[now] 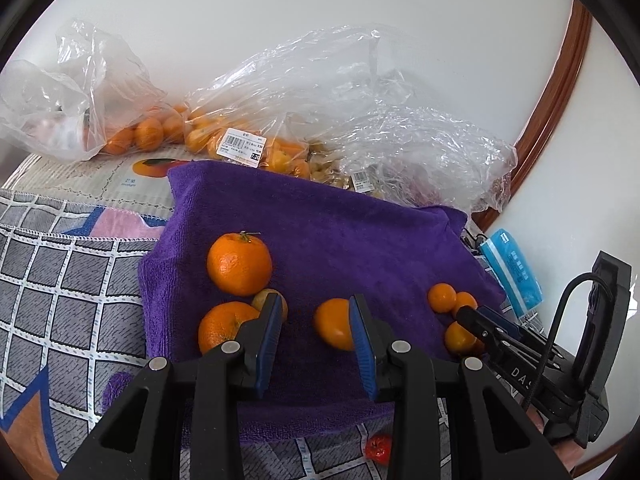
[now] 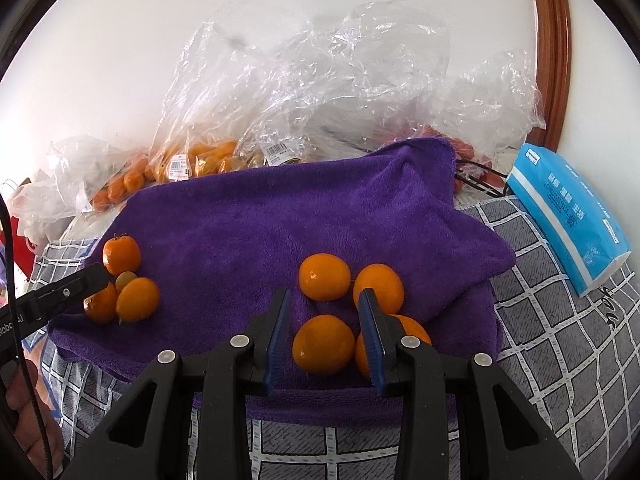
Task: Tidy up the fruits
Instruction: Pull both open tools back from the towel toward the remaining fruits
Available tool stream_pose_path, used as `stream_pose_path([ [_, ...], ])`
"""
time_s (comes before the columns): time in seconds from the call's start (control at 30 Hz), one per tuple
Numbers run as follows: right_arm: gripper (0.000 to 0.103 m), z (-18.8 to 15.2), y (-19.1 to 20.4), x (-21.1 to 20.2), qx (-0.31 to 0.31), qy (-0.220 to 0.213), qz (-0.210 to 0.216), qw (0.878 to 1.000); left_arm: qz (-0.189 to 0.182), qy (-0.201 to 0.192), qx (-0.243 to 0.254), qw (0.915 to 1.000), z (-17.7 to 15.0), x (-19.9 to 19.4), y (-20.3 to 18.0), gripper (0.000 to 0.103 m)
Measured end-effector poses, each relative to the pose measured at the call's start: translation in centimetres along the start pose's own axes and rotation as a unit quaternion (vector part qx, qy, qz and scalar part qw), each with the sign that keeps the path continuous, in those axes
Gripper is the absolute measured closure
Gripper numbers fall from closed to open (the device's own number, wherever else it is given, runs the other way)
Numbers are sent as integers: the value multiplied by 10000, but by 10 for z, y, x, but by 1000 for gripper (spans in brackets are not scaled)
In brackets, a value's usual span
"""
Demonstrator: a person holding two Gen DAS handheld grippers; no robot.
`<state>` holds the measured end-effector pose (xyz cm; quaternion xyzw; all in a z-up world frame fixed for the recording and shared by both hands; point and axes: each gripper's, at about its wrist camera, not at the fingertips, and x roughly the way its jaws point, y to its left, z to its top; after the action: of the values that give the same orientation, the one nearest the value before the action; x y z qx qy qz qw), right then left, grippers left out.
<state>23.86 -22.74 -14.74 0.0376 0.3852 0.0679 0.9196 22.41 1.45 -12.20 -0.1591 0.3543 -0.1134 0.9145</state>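
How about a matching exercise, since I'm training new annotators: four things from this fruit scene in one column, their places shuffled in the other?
Things:
1. purple towel
2. blue tissue pack
3. clear plastic bags
4. small red fruit

Places:
A. on the checkered cloth, in front of the towel
B. behind the towel, against the wall, with fruit inside
C. to the right of the towel
D. spread over the checkered cloth, with loose oranges on it

Pairs: 1-D, 2-C, 3-B, 4-A
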Motion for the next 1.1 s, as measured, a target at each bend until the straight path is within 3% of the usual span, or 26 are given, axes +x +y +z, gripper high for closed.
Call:
stream_pose_path([
  [0.2, 68, 0, -1, 0, 22, 4, -3, 10000, -35, -27, -40, 10000, 1, -2, 0, 70],
  [0.63, 67, 0, -2, 0, 47, -20, -23, 10000, -185, -159, -47, 9997, 3, -9, -3, 53],
  [0.83, 67, 1, -3, -1, 91, -53, -47, 9999, -253, -221, -33, 9994, 3, -12, -5, 51],
  [1.1, 56, 1, -3, -11, 85, -259, -113, 9996, -293, -336, -95, 9990, 3, -17, -5, 49],
])
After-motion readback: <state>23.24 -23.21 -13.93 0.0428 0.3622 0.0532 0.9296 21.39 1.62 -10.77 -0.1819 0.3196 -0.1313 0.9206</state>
